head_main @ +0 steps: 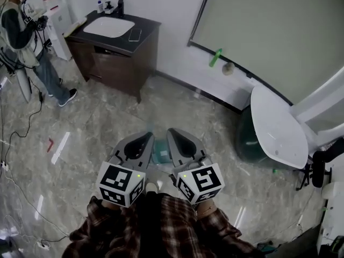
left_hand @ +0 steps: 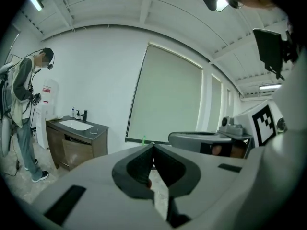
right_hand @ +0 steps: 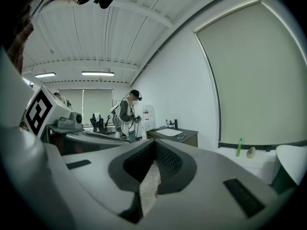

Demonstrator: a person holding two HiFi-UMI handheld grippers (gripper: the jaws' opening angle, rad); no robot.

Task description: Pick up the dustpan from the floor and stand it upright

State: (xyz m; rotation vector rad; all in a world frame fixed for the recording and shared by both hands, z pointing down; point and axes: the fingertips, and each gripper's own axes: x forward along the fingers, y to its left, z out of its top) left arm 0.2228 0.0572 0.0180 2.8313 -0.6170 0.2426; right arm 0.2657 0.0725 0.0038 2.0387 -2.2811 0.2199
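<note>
Both grippers are held high and close to my body, side by side, pointing away from me. In the left gripper view, my left gripper (head_main: 147,136) (left_hand: 153,145) is shut, its tips meeting with nothing between them. My right gripper (head_main: 171,131) (right_hand: 154,143) is likewise shut and empty. In the head view, a teal piece (head_main: 160,156), which looks like the dustpan, shows on the marble floor far below in the gap between the two grippers. Most of it is hidden, and I cannot tell how it stands.
A dark vanity with a white sink (head_main: 115,42) stands at the back left, and a person (head_main: 27,42) is beside it. A white toilet (head_main: 277,128) and a dark green bin (head_main: 246,141) are at the right. Cables (head_main: 16,138) trail over the floor at the left.
</note>
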